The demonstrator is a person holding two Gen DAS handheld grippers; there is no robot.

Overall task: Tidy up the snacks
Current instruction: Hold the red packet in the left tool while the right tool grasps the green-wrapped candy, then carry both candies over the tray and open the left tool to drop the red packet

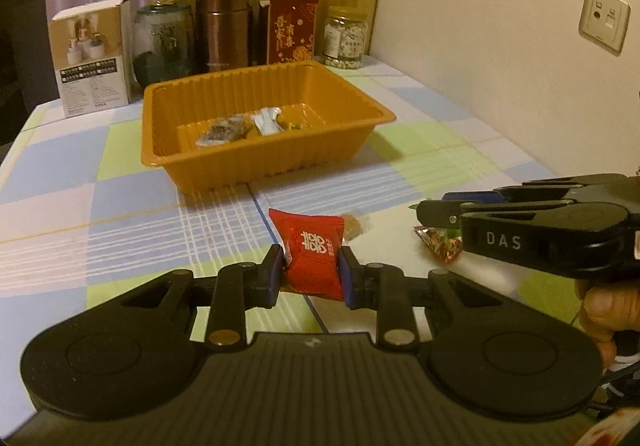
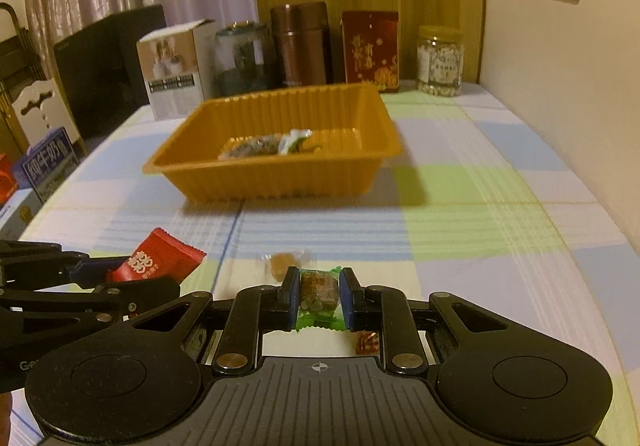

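My left gripper (image 1: 310, 266) is shut on a red snack packet (image 1: 312, 254), also seen in the right wrist view (image 2: 156, 256). My right gripper (image 2: 319, 296) is shut on a green-wrapped candy (image 2: 319, 294); it shows from the side in the left wrist view (image 1: 424, 216). An orange tray (image 1: 176, 162) stands further back on the table and holds a few wrapped snacks (image 1: 224, 130); the tray (image 2: 200, 174) shows in the right wrist view too. A clear-wrapped brown candy (image 2: 280, 260) and a red foil candy (image 2: 366, 342) lie on the cloth near my grippers.
At the table's back stand a white box (image 1: 90, 58), a glass jar (image 1: 162, 42), a copper flask (image 1: 222, 30), a red packet (image 1: 292, 28) and a plastic jar (image 1: 345, 38). A wall (image 1: 500, 58) runs along the right. Boxes (image 2: 44, 166) sit off the left edge.
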